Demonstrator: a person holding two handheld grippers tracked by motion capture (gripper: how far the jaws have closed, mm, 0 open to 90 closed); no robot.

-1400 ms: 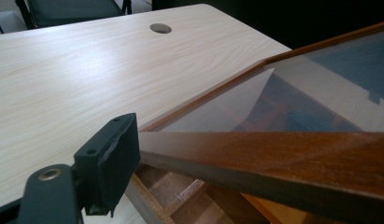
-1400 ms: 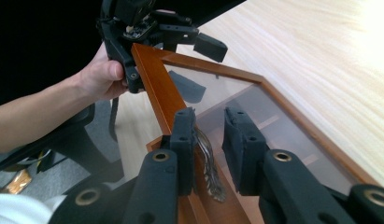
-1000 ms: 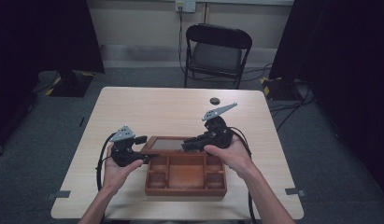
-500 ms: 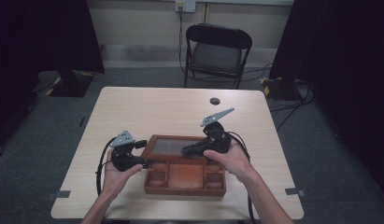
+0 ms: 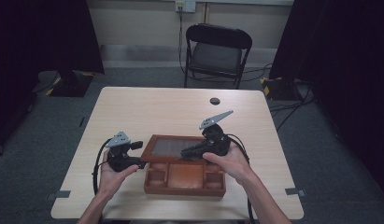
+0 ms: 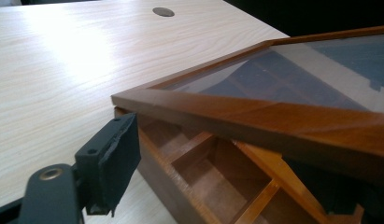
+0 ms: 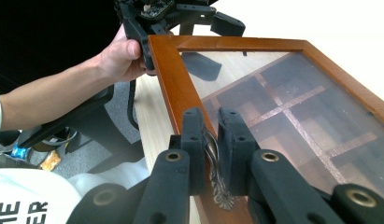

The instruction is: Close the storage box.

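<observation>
Pale table (image 5: 147, 112), glass-lidded wooden box (image 5: 184, 184)

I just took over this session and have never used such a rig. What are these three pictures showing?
A person holds two hand grippers over a pale wooden table. The high view looks down from above; each gripper view rides on its own gripper. On the table lies a brown wooden compartment box with a glass-paned hinged lid, part raised. The right gripper pinches the lid's metal clasp. The left gripper sits at the lid's left edge, open. A small dark round disc lies farther back.
</observation>
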